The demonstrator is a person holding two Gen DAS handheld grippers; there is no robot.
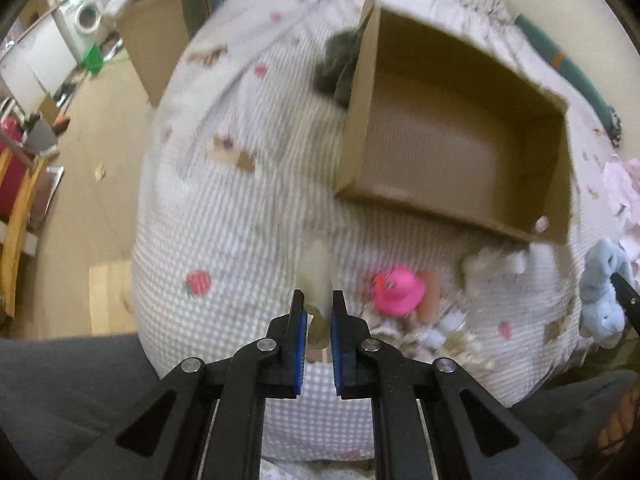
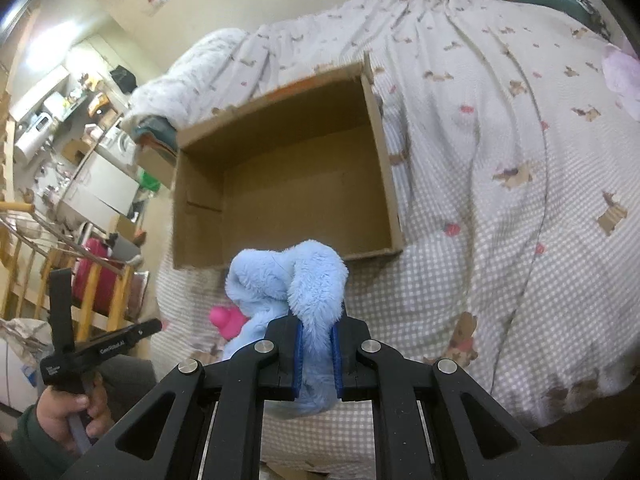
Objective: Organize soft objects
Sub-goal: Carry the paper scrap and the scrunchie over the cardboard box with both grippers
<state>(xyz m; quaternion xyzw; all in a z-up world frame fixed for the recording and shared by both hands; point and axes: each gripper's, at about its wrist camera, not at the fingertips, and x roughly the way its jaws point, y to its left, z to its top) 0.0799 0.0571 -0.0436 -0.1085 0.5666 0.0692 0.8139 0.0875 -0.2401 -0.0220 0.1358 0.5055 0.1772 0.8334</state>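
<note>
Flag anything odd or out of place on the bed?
Cardboard box is empty. A dark grey fuzzy item sits wedged outside its far wall. Pink duck and other soft bits lie loose on the bedspread.

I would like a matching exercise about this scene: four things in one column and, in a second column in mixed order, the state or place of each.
Things:
1. blue plush
2. pale toy
3. pink duck
4. box

States:
A. lies loose on the quilt
B. held in the left tongs
C. open, nothing visible inside
D. held in the right tongs

Pairs: 1-D, 2-B, 3-A, 4-C
</note>
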